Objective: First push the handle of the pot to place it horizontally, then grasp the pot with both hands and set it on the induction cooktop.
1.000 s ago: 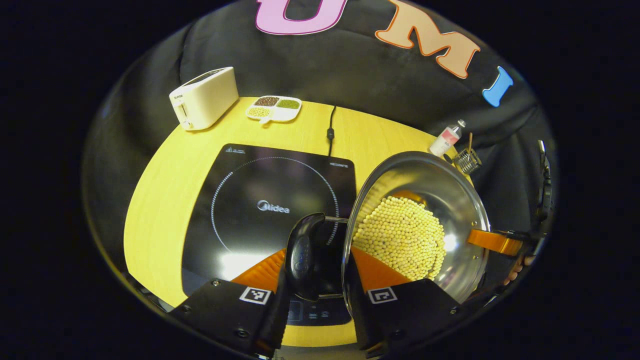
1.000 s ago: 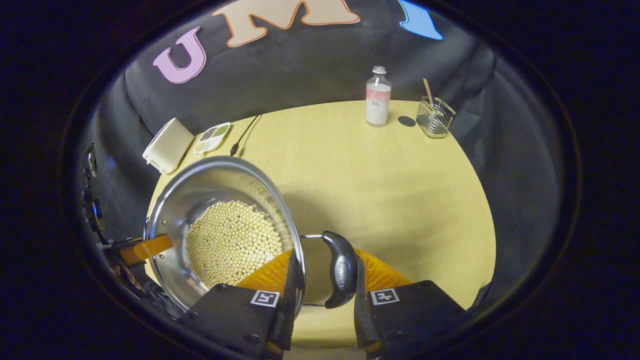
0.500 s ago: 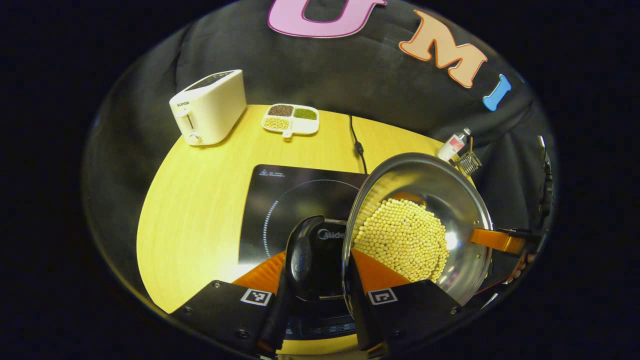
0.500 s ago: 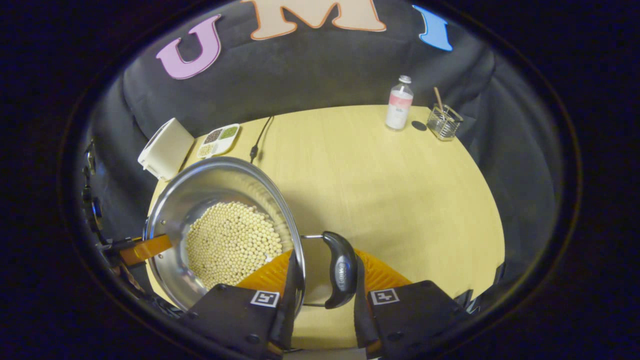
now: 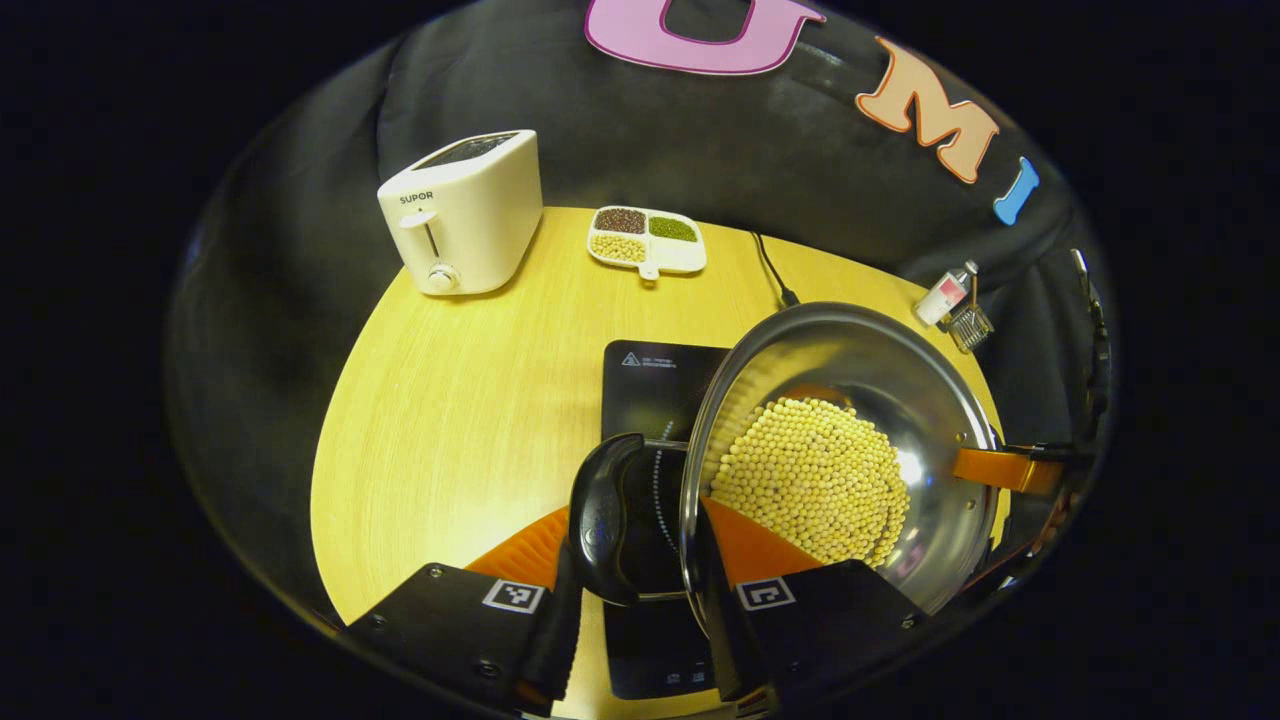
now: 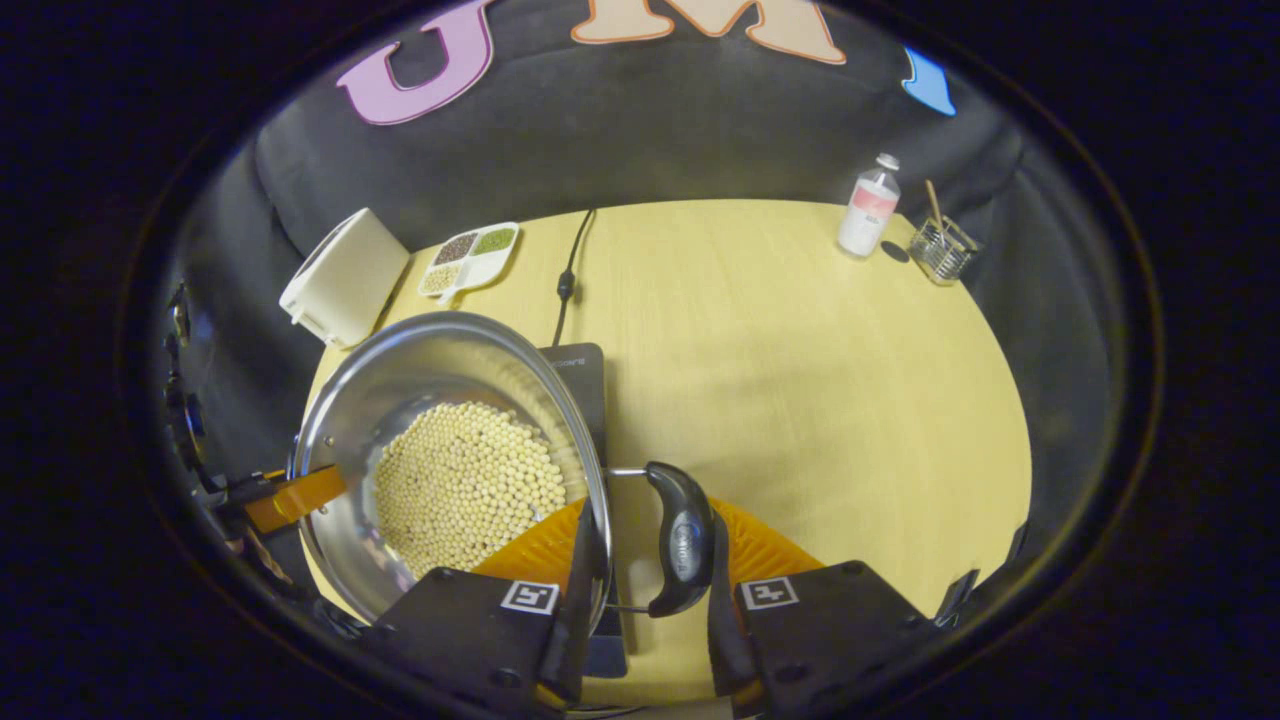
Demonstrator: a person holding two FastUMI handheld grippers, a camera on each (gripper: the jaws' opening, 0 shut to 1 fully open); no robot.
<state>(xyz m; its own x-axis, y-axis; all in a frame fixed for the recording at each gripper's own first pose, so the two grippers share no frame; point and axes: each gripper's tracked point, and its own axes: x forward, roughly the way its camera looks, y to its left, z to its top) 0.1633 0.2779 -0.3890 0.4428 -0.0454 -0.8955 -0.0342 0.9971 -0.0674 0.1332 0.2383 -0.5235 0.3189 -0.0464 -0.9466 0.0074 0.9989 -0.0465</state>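
A steel pot (image 5: 900, 400) holding yellow beans (image 5: 810, 480) is carried between both grippers. My left gripper (image 5: 635, 520) is shut on the pot's black side handle (image 5: 603, 515) and rim. In the right gripper view, my right gripper (image 6: 650, 520) is shut on the opposite black handle (image 6: 682, 540) of the pot (image 6: 400, 380). Each view shows the other gripper clamped at the pot's far rim. The black induction cooktop (image 5: 650, 385) lies beneath the pot, largely covered by it; its corner (image 6: 580, 375) peeks out past the pot rim. I cannot tell whether the pot touches it.
On the yellow table (image 5: 460, 400), a white toaster (image 5: 465, 215) and a sectioned dish of beans (image 5: 648, 240) stand at the back. The cooktop's cord (image 5: 772, 275) runs to the rear. A bottle (image 6: 868, 205) and wire holder (image 6: 942, 250) stand at the far right.
Both grippers have carried the pot leftwards across the table, so the cooktop now lies under it. Both grips are unchanged.
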